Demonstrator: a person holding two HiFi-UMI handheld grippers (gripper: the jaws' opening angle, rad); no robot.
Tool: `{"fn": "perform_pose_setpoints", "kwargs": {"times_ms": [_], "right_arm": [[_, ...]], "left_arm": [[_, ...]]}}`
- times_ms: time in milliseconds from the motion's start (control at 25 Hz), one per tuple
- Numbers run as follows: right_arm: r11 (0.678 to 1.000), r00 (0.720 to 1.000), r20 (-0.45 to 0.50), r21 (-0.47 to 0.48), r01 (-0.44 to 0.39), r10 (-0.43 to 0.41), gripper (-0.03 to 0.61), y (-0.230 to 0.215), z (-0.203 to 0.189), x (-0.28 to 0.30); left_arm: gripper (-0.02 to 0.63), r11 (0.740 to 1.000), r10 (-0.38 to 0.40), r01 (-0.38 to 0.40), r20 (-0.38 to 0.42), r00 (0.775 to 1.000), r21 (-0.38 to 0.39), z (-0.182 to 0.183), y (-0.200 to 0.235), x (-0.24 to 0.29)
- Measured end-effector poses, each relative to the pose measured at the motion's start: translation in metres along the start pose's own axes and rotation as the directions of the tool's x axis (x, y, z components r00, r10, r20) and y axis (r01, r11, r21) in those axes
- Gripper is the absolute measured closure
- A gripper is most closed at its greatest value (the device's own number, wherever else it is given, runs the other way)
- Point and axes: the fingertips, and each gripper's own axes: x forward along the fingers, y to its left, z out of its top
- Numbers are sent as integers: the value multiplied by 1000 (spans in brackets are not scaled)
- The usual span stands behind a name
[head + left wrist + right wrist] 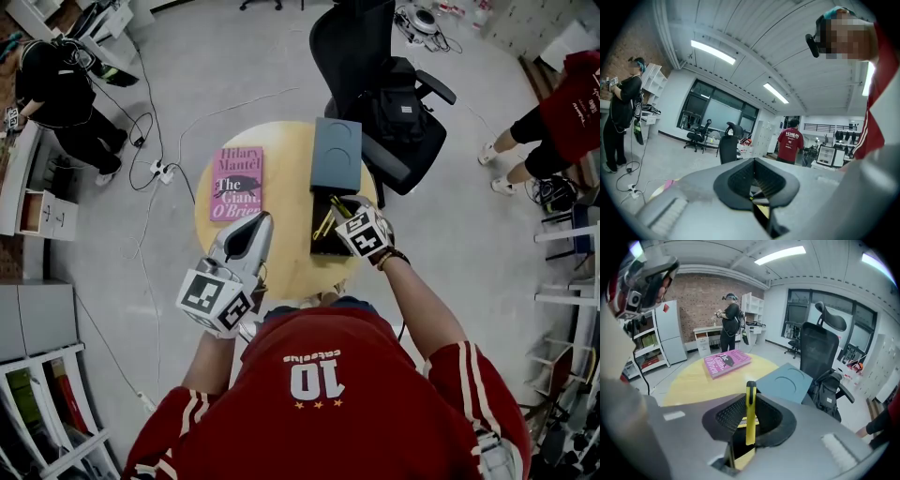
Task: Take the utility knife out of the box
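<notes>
My right gripper [750, 414] is shut on a yellow utility knife [750, 411], which stands upright between the pads with its black tip above the jaws. In the head view this gripper [345, 212] hangs over the open black box [325, 247] at the right of the round yellow table [281, 262], with the knife [339, 207] above the box. My left gripper [260, 223] hovers over the table's near left part, shut with nothing in it. In the left gripper view its jaws [753, 177] point level across the room.
A pink book [236, 184] lies at the table's left. A blue-grey lid [336, 155] lies behind the box. A black office chair with a backpack [398, 112] stands close behind the table. Cables and a power strip [161, 171] lie on the floor. People stand far left and far right.
</notes>
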Motion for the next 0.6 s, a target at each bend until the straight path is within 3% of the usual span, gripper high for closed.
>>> {"fn": "perform_pose_setpoints", "kwargs": {"times_ms": [240, 600], "right_arm": [[998, 994, 103, -44, 36, -32, 514, 13, 30, -45], [991, 962, 246, -21, 130, -121, 514, 33, 64, -126]], "left_arm": [[611, 999, -36, 36, 11, 999, 22, 5, -18, -11], [611, 993, -110, 109, 23, 994, 52, 10, -42, -18]]}}
